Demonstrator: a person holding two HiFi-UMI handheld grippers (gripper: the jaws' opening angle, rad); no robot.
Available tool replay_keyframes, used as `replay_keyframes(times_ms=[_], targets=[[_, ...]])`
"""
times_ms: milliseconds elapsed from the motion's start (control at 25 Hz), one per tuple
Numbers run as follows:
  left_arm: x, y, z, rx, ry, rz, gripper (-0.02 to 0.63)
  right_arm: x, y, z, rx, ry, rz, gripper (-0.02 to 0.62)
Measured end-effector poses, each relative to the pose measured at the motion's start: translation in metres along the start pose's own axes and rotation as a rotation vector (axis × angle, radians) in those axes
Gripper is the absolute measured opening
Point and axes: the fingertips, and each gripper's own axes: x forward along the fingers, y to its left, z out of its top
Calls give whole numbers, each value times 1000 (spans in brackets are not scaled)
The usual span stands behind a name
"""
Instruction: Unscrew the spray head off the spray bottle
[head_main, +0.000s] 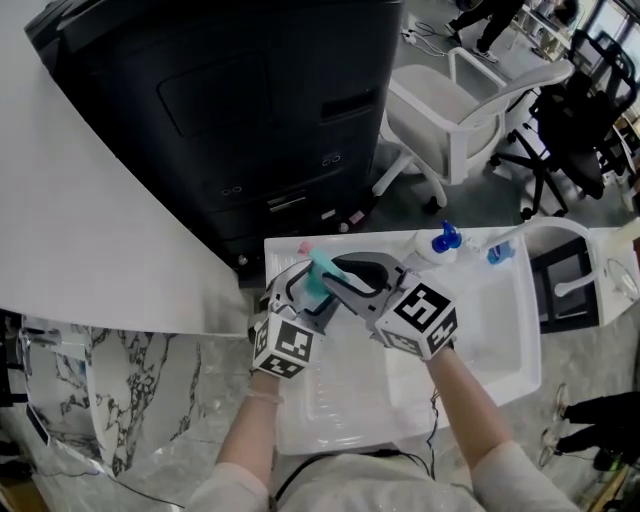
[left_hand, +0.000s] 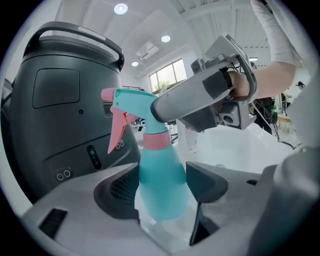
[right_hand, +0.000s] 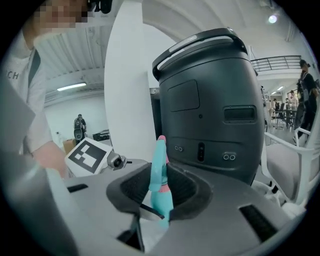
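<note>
- The spray bottle (left_hand: 162, 180) is teal and stands upright, up over the white tray (head_main: 500, 400) just in front of the person, between both tools.
- The left gripper (left_hand: 162, 192) is clamped on the bottle's fat body, with a dark pad snug against each side, jaws spread wide to fit it.
- The right gripper (right_hand: 161, 192) is pinched on the spray head (right_hand: 160, 160). In its own view the head sits edge-on between the two pads, jaws close together.
- From the left gripper view you can see the right tool's long grey finger lying across the top of the head, nozzle pointing left.
- The pink trigger (left_hand: 117, 132) hangs down on the left, and a pink collar (left_hand: 156, 141) sits where head meets bottle.
- Labels: the only print on the grippers is the black and white square pattern on the marker cubes (head_main: 420, 318).
- A white container (left_hand: 192, 142) behind the bottle has a label with dark print, too small to read.
- The big black machine (right_hand: 210, 100) behind it all has a slot, a couple of small round ports and a handle on top; I can't make out any lettering on it.
- Two blue-capped bottles (head_main: 445, 240) stand at the far edge of the tray, well apart from the teal one.
</note>
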Motion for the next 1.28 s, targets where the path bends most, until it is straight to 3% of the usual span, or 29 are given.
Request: replay_keyframes(times_ms=[200,320,440,560,680,880,1000,1120,1280], targets=[[-3,-2,0,24,-16,-56,298,0,3,0,-121,55,120,91],[-2,-3,0,-3,-38,-57,298,-2,-3,2,-141,62,87,100],[-2,-4,1,-17,-53,-45,298,-20,-5,13,-70,-23,-13,178],[-3,-3,1,-20,-61,-48,298,-38,14,19,42,-119,12,172],[-3,-2,0,-26,-70,-47,298,-35,27,3,77,-81,26,170],[-3,-4,1,-26,-81,-45,298,-30,15,-7,119,-59,-59,181],[-2,-5,1,-22,-83,-48,299,-25,12,-2,141,-78,-55,221],[-2,-4,1,-25,-82,-48,299,-17,13,5,165,-101,-17,303],[-3,-5,1,-25,-79,-48,299,-5,19,9,117,-97,4,362]])
